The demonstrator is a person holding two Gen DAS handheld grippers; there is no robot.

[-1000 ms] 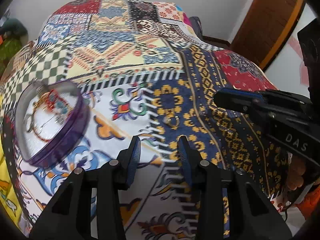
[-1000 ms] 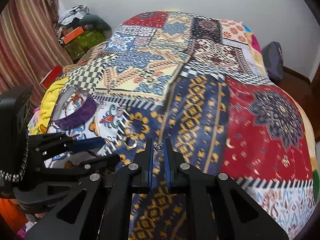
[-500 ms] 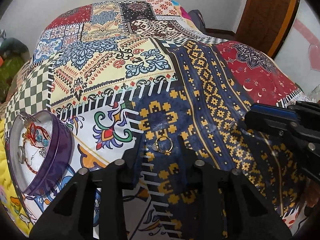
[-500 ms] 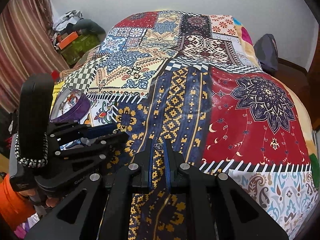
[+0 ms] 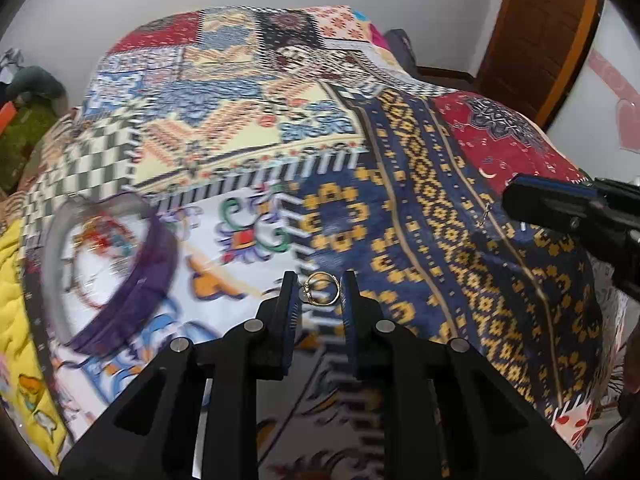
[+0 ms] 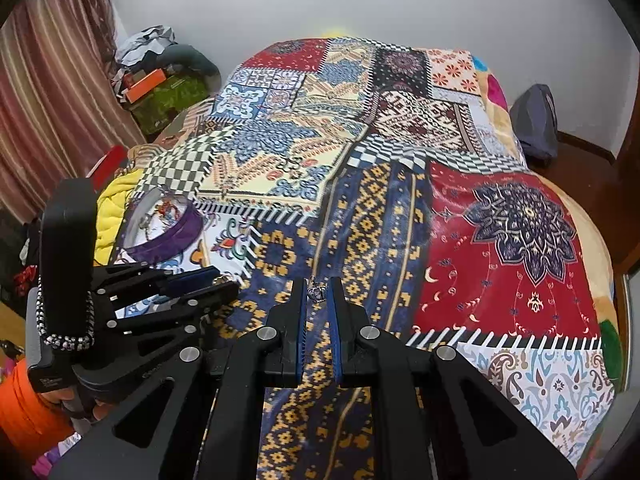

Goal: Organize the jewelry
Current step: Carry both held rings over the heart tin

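Observation:
My left gripper (image 5: 319,294) is shut on a gold ring (image 5: 321,289), held between its fingertips above the patchwork bedspread. The ring also shows in the right wrist view (image 6: 222,280) at the left gripper's tips. My right gripper (image 6: 317,294) is shut on a small silver ring (image 6: 316,292) with a stone. It also shows in the left wrist view (image 5: 520,200) at the right. A round purple-rimmed tin (image 5: 104,264) with several pieces of jewelry lies on the bedspread to the left, also seen in the right wrist view (image 6: 164,226).
The patchwork bedspread (image 6: 360,200) covers the bed. A yellow cloth (image 6: 110,208) lies by the tin at the bed's left edge. Clutter (image 6: 160,84) and a striped curtain (image 6: 44,100) stand far left, a grey bag (image 6: 536,124) on the floor far right, a wooden door (image 5: 536,28).
My left gripper has closed on the gold ring and lifted it off the bedspread, and its view has swung toward the tin. The right gripper still holds its silver ring.

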